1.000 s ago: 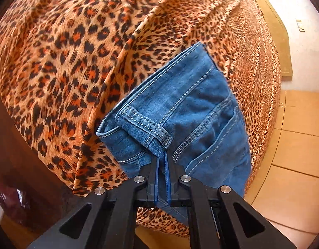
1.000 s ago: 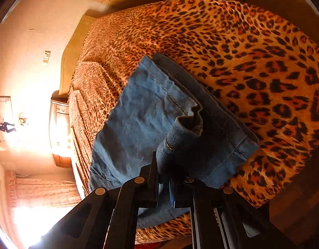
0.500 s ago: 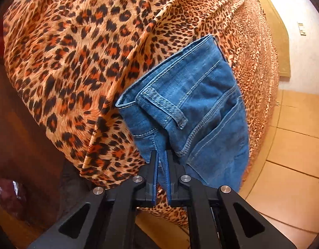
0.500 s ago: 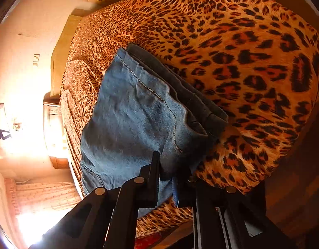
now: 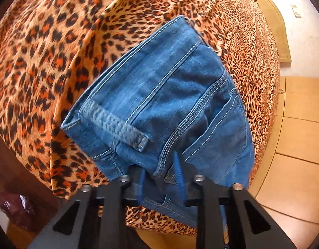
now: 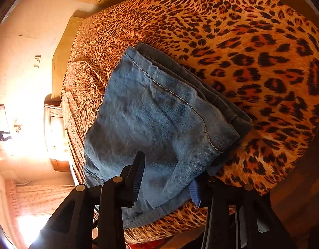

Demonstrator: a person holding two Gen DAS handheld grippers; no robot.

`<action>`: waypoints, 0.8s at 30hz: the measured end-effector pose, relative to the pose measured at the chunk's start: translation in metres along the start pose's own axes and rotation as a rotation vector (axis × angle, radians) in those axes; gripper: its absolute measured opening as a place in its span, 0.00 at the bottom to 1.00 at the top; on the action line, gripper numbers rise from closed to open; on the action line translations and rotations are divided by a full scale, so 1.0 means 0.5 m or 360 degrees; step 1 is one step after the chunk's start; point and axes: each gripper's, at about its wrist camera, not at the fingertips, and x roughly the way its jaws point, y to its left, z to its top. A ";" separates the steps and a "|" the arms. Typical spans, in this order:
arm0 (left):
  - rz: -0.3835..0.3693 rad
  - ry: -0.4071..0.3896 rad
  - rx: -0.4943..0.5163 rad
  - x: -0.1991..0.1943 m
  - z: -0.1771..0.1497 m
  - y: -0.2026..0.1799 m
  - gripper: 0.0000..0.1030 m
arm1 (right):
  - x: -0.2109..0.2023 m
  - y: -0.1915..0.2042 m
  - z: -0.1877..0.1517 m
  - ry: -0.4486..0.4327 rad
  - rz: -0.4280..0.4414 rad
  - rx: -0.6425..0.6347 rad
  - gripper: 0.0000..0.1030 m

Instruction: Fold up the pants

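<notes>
Blue denim pants (image 5: pixel 169 103) lie folded on a leopard-print bed cover (image 5: pixel 45 41). The left wrist view shows the waistband end with a belt loop and a back pocket. My left gripper (image 5: pixel 159 178) is open, its jaws apart around the denim's near edge. The right wrist view shows the paler leg end of the pants (image 6: pixel 155 120), with hems stacked at the right. My right gripper (image 6: pixel 167 178) is open, its jaws wide apart over the near edge of the cloth.
The bed cover (image 6: pixel 253 41) hangs over the bed's near edge. A tiled floor (image 5: pixel 300 134) lies to the right in the left wrist view. A wooden headboard (image 6: pixel 59 62) and a bright nightstand (image 6: pixel 53 124) stand at the left in the right wrist view.
Both grippers have opened and let go of the denim. The pants now lie flat on the bed, and the bunched hem in the right gripper has dropped flat.
</notes>
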 end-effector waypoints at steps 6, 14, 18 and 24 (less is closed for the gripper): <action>-0.0093 -0.0180 0.0206 -0.094 -0.009 -0.076 0.06 | -0.040 0.043 0.008 -0.0043 0.0152 -0.0079 0.03; -0.0033 -0.0110 0.0135 -0.097 -0.057 0.019 0.06 | -0.094 -0.003 -0.014 -0.0019 0.0127 -0.0074 0.04; 0.0140 -0.0001 0.0040 -0.004 -0.050 0.075 0.08 | -0.026 -0.069 -0.023 0.0072 -0.0130 -0.0013 0.08; 0.0103 0.0068 0.0152 -0.043 -0.038 0.073 0.17 | -0.081 -0.076 -0.007 -0.0007 -0.0262 -0.0049 0.32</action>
